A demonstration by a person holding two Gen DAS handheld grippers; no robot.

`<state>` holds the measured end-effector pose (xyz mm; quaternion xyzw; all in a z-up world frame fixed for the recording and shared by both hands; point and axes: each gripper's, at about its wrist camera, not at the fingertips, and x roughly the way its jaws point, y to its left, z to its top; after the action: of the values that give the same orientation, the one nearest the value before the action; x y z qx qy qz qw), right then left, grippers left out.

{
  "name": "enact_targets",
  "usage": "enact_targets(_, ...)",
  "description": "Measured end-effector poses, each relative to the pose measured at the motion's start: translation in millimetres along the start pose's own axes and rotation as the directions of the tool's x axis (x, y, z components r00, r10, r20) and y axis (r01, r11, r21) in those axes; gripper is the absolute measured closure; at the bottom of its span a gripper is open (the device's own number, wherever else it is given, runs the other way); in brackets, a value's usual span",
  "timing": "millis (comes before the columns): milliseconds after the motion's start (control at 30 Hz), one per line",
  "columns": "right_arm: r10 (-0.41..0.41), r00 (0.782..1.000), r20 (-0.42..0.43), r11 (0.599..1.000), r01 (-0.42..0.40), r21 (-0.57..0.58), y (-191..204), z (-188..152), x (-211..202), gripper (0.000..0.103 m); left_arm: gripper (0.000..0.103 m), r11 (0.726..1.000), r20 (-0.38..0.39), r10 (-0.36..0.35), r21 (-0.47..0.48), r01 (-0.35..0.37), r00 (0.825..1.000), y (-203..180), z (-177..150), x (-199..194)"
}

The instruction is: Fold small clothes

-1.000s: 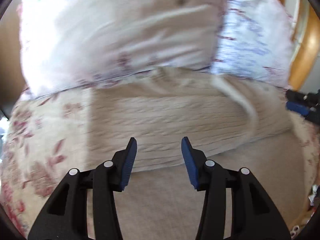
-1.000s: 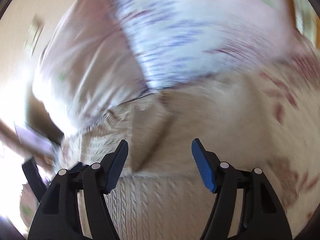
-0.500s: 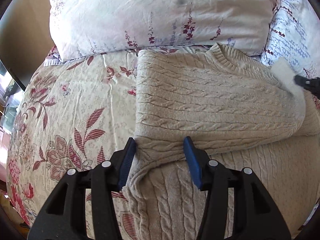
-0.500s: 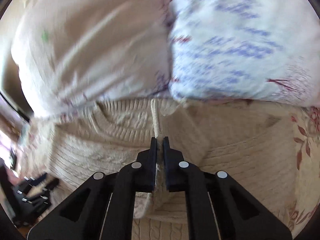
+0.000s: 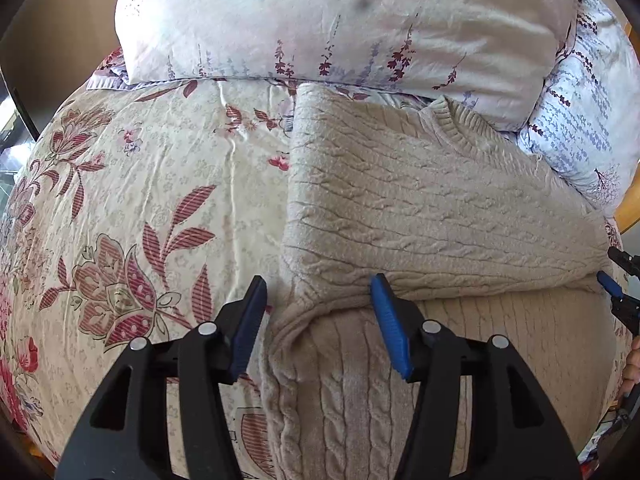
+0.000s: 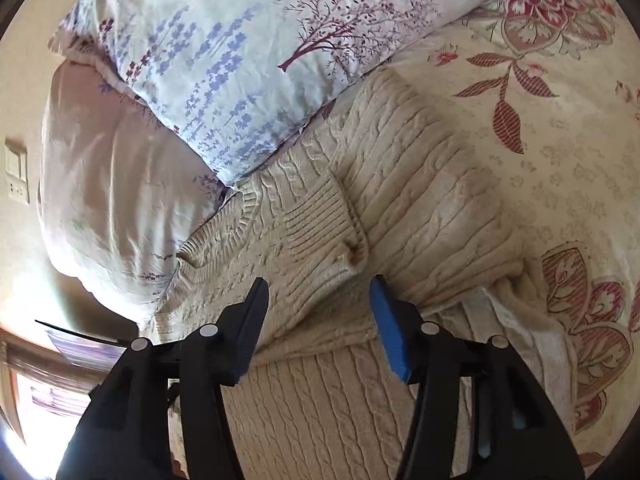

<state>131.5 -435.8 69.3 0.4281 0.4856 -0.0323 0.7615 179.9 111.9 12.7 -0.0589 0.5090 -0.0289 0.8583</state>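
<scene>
in the left wrist view, the left hand-held gripper (image 5: 318, 324) hangs over the near left corner of a beige cable-knit sweater (image 5: 432, 208), which lies on a bed covered by a cream bedspread with red flowers and leaves (image 5: 132, 208). its jaws have just been opening and stand apart; the folded corner of the knit sits between the blue pads (image 5: 390, 332) with a gap on either side, so nothing is pinched. the sweater's upper part is folded down over its lower part, and the ribbed neckline lies up against a white pillow with purple sprigs (image 5: 340, 20); a second pillow with blue flower print (image 5: 580, 120) sits to the right. the tip of the right hand-held gripper (image 5: 614, 284) shows at the right edge, beside the sweater's right fold. in the right wrist view, the right hand-held gripper (image 6: 318, 324) has just been opening and its jaws stand apart above the sweater (image 6: 420, 184), pressing on nothing. a ribbed sleeve cuff (image 6: 324, 220) lies flat on the folded knit just ahead of the fingertips, near the blue-print pillow (image 6: 224, 60), with the white pillow (image 6: 112, 200) left of it. a wall switch plate (image 6: 16, 176) shows at the far left.
</scene>
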Motion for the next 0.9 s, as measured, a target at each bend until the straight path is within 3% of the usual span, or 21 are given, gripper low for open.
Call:
enact_targets(67, 0.006, 1.0, -0.001, 1.0, -0.006, 0.024, -2.8, 2.0, 3.3, 0.051, 0.047, 1.0, -0.003, -0.001, -0.005, 0.001, 1.0, 0.5, -0.1, -0.4)
enact_targets(167, -0.022, 1.0, -0.014, 1.0, 0.022, 0.006, -1.5, 5.9, 9.1, 0.095, 0.047, 1.0, -0.004, -0.002, -0.009, 0.002, 1.0, 1.3, -0.5, -0.1)
enact_targets(267, 0.041, 0.996, 0.08, 0.995, -0.034, -0.093, 21.5, 3.1, -10.0, 0.095, 0.046, 1.0, -0.006, -0.005, -0.009, 0.005, 1.0, 2.3, -1.1, -0.2)
enact_targets(300, 0.03, 0.995, 0.097, 0.993, -0.018, -0.12, 26.8, 2.2, -11.7, 0.095, 0.046, 1.0, -0.005, -0.006, -0.008, 0.006, 1.0, 2.4, -0.9, 0.1)
enact_targets(367, -0.052, 0.994, 0.094, 0.985, 0.066, -0.16, 31.3, -0.2, -7.5, 0.095, 0.046, 1.0, -0.003, -0.002, -0.001, 0.002, 1.0, 1.8, -0.8, 0.8)
enact_targets(433, -0.156, 0.987, 0.035, 0.976, 0.16, -0.15, 20.2, -1.6, 11.9, 0.095, 0.046, 1.0, -0.002, 0.0, 0.003, 0.0, 1.0, 1.0, 0.0, 1.8)
enact_targets(567, -0.196, 0.98, 0.036, 0.962, 0.2, -0.188, 20.7, -6.4, 21.9, 0.095, 0.046, 1.0, 0.0, -0.011, 0.004, 0.011, 1.0, 2.4, -0.1, 1.7)
enact_targets(667, -0.218, 0.976, 0.02, 0.95, 0.217, -0.226, 28.7, -4.8, 22.5, 0.09, 0.047, 0.999, 0.002, -0.036, -0.008, 0.036, 0.999, 5.9, -5.6, -3.6)
enact_targets(733, -0.19, 0.982, 0.001, 0.96, 0.186, -0.21, 27.7, -3.9, 13.1, 0.072, 0.048, 0.997, 0.017, -0.074, -0.017, 0.075, 0.997, 11.9, -13.4, -14.4)
enact_targets(800, -0.119, 0.993, 0.008, 0.971, 0.119, -0.206, 23.8, -1.4, -5.9, 0.04, 0.048, 0.994, 0.036, -0.108, -0.016, 0.108, 0.994, 19.4, -22.1, -27.0)
enact_targets(900, -0.044, 0.999, -0.008, 0.97, 0.04, -0.241, 13.6, -1.2, -36.8, 0.037, 0.048, 0.985, 0.043, -0.166, -0.037, 0.167, 0.985, 38.8, -39.6, -46.1)
